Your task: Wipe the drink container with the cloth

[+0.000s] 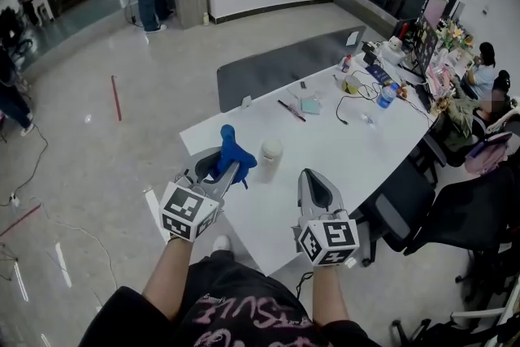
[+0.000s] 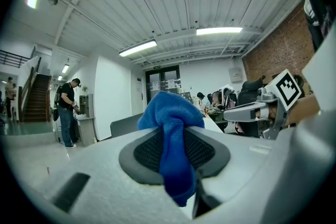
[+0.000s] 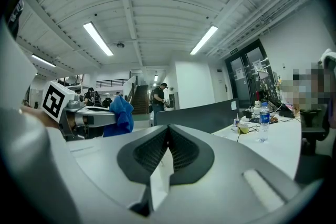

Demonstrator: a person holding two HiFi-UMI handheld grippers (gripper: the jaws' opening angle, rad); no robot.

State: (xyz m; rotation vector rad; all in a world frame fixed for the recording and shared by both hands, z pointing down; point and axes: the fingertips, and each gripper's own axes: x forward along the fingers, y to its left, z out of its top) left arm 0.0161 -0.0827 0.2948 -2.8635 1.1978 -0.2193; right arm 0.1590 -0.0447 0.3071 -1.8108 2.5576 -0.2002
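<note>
My left gripper (image 1: 234,166) is shut on a blue cloth (image 1: 232,152) and holds it in the air above the near left part of the white table (image 1: 325,144). In the left gripper view the blue cloth (image 2: 172,139) bulges out of the closed jaws of the left gripper (image 2: 173,150). A pale drink container (image 1: 270,158) stands upright on the table, just right of the cloth. My right gripper (image 1: 315,184) is shut with nothing between its jaws, right of the container. The right gripper view shows the right gripper (image 3: 167,152) shut, with the cloth (image 3: 121,115) at its left.
At the table's far end lie a water bottle (image 1: 385,99), cables, a pen and small items. Black office chairs (image 1: 410,207) stand along the right side. A grey partition (image 1: 284,61) runs behind the table. People stand far off at the back left.
</note>
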